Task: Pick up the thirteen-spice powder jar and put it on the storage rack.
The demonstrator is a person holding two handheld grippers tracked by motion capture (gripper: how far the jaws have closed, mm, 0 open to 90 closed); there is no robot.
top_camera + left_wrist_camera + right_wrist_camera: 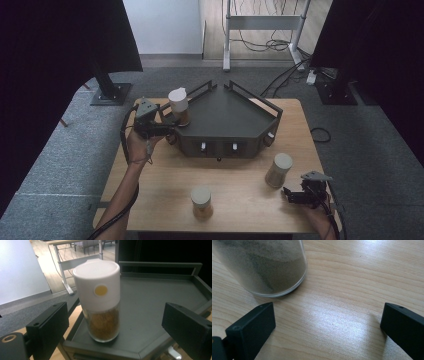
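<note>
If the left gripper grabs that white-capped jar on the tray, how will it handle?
The jar looks rigid, so the open left gripper should not squash it. Its smooth clear wall may be slippery. Tall, narrow, and near the tray corner, it would probably tip if nudged high.

No text, brand or number can be read anywhere. The only mark is a plain round yellow sticker (100, 290), blank, on the white cap of the spice jar (100, 302).
</note>
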